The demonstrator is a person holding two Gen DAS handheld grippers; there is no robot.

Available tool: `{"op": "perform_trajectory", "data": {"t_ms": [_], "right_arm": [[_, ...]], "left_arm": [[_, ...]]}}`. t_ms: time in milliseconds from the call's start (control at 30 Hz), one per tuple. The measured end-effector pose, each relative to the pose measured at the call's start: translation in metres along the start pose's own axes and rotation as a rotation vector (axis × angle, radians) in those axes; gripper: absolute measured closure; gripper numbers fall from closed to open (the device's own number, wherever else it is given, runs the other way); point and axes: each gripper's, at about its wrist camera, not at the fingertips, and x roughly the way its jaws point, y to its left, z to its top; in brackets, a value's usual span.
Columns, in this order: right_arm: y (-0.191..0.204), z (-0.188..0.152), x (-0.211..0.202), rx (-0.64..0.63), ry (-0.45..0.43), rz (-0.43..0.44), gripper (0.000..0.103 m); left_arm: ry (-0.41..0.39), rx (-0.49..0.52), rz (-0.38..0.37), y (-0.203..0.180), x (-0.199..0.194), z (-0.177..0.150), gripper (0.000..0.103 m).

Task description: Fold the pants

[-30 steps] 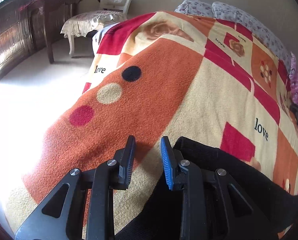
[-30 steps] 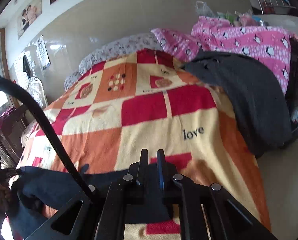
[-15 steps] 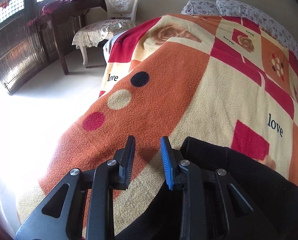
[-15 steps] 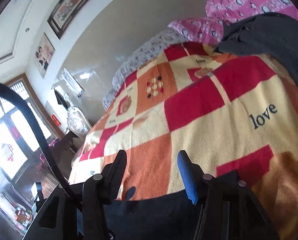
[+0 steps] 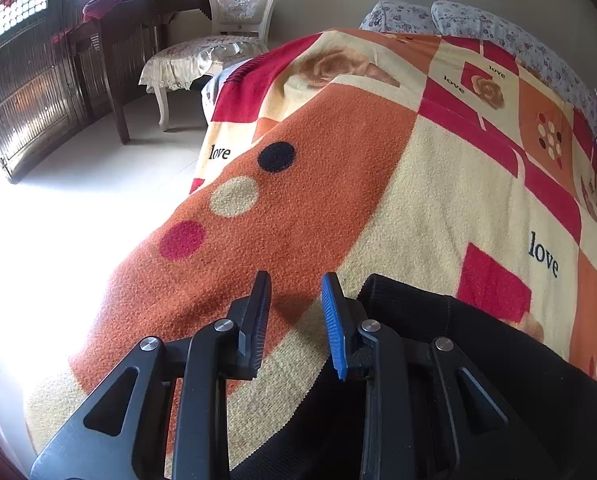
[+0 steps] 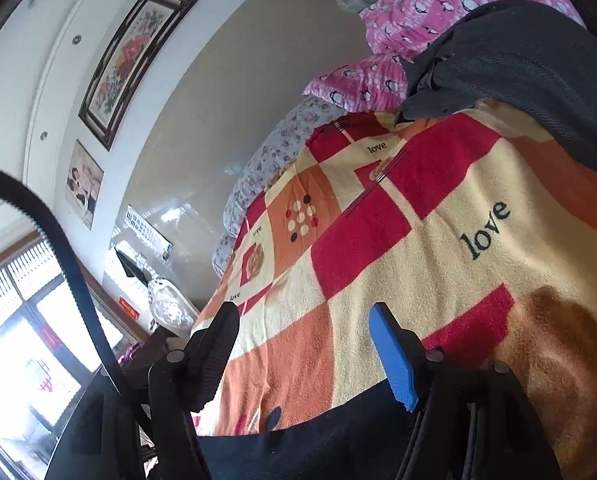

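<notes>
Black fingers [image 5: 254, 320], blue pads [image 6: 392, 356]

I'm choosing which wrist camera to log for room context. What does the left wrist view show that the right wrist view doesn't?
Only the left wrist view shows the white chair, the dark wooden table and the bright floor. Only the right wrist view shows the framed flower picture, the pink penguin bedding and a dark grey garment. Both show the patterned blanket, the black pants at the near edge, and open jaws.
</notes>
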Motion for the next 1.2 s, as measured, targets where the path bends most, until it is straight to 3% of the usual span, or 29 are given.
{"op": "perform_trajectory", "data": {"t_ms": [233,333,500,800,933,1067,1200], "right_arm": [[-0.029,0.004,-0.010,0.194,-0.023,0.029,0.031],[-0.032,0.005,-0.019,0.203,-0.073,-0.007,0.028],[-0.014,0.004,-0.020,0.084,-0.081,-0.085,0.026],[-0.009,-0.002,0.011,0.034,0.146,-0.048,0.025],[-0.008,-0.006,0.009,0.021,0.136,-0.006,0.025],[0.010,-0.010,0.010,-0.071,0.135,0.016,0.025],[0.041,-0.020,0.019,-0.253,0.161,-0.055,0.025]], "left_arm": [[0.006,-0.007,-0.007,0.002,0.001,0.000,0.078],[0.010,-0.016,-0.012,0.004,0.002,0.000,0.078],[0.017,-0.025,-0.024,0.005,0.003,0.000,0.078],[0.024,-0.022,-0.023,0.004,0.004,0.000,0.078],[0.026,-0.021,-0.024,0.003,0.005,0.000,0.078],[0.029,-0.013,-0.022,0.001,0.006,0.000,0.078],[0.032,-0.012,-0.028,0.001,0.007,0.000,0.078]]}}
